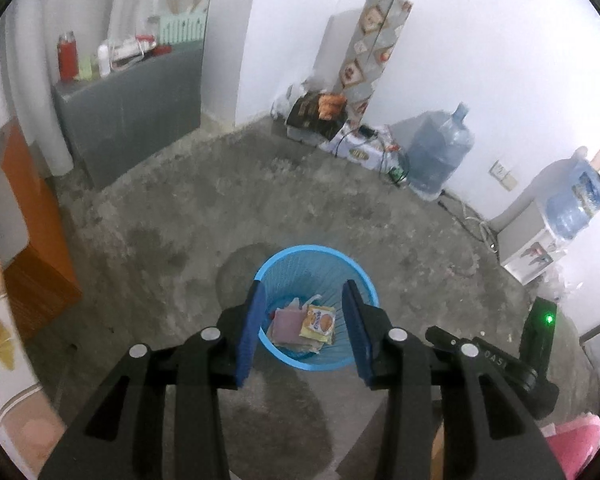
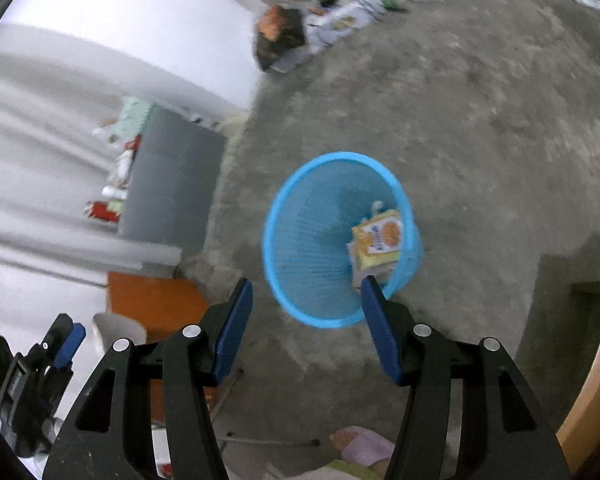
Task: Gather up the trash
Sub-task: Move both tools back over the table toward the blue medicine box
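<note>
Both tongs hang apart and empty above the blue bin (image 1: 317,308) on the floor (image 1: 260,200): left gripper (image 1: 305,332), right gripper (image 2: 306,320). Yellow packet (image 1: 319,320) lies inside the bin.

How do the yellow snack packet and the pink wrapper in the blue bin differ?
The yellow snack packet is bright, printed with round biscuits, and lies on top; the pink wrapper is plain, dull, and sits beside it, partly tucked under it. The packet shows plainly in both views; the wrapper only in the left one. Both rest inside the blue bin.
</note>
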Action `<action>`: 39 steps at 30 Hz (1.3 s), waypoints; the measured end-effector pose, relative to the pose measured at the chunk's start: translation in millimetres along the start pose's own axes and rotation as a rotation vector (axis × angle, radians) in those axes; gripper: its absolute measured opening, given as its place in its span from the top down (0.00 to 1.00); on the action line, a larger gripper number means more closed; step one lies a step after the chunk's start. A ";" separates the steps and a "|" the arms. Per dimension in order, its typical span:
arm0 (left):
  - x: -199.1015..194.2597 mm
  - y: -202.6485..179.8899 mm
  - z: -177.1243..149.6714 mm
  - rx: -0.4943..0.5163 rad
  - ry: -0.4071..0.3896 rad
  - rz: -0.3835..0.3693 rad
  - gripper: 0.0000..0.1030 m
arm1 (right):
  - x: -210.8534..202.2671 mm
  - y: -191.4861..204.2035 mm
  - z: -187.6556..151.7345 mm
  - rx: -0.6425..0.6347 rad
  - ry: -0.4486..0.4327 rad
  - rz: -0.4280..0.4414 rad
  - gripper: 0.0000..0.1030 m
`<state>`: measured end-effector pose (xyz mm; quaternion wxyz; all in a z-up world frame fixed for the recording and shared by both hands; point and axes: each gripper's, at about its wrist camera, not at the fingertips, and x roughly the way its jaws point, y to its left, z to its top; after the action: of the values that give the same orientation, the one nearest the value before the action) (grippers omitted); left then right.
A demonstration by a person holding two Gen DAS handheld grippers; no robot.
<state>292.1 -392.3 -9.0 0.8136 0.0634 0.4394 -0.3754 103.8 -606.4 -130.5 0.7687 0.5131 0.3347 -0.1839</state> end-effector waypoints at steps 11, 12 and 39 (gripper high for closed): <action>-164.7 52.6 -52.8 -0.062 -0.203 0.109 0.43 | -59.2 117.5 -47.5 -0.395 -0.027 0.139 0.38; -178.6 61.8 -58.4 -0.075 -0.216 0.126 0.42 | -61.5 125.0 -51.9 -0.422 -0.024 0.147 0.38; -403.0 327.7 -239.7 -0.671 -0.366 0.328 0.40 | -80.8 368.4 -271.5 -1.240 0.182 0.410 0.29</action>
<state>216.8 167.9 78.8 0.9029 -0.2036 0.3696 -0.0819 188.8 -214.3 103.9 0.9099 0.0421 0.3377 0.2374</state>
